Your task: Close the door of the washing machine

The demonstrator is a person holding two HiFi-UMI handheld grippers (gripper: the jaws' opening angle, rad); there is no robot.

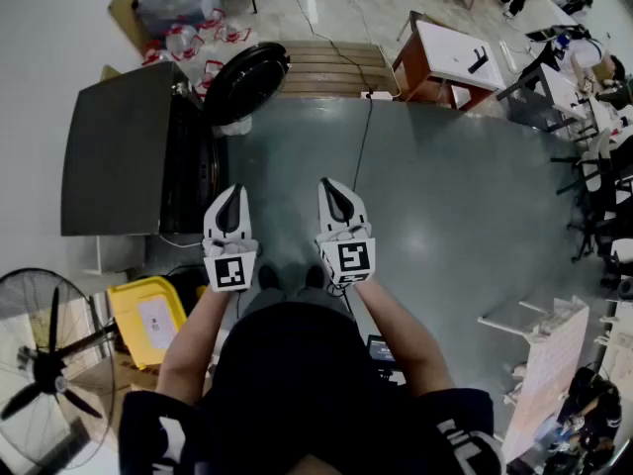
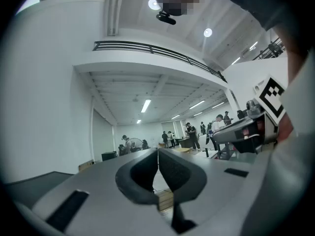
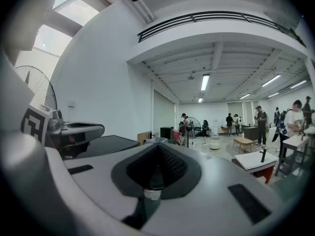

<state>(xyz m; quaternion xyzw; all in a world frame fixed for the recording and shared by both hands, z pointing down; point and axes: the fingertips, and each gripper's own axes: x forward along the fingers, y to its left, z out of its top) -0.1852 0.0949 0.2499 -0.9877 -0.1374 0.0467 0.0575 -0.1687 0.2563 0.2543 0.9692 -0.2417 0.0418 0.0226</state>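
In the head view the washing machine (image 1: 117, 148) stands at the left, seen from above as a dark top. Its round dark door (image 1: 247, 80) hangs swung open at the far right corner of the machine. My left gripper (image 1: 230, 202) and right gripper (image 1: 336, 196) are held side by side, level, over the grey floor, short of the door and touching nothing. Both are shut with nothing between the jaws. The left gripper view shows my left gripper's tips (image 2: 157, 152) meeting. In the right gripper view my right gripper (image 3: 158, 147) is likewise closed, with the machine's dark top (image 3: 108, 144) to its left.
A yellow bin (image 1: 148, 320) and a standing fan (image 1: 45, 356) sit near my left side. A cable (image 1: 364, 137) runs across the floor to a wooden pallet (image 1: 331, 65). A white table (image 1: 457, 55) and desks stand at the far right, with people in the distance.
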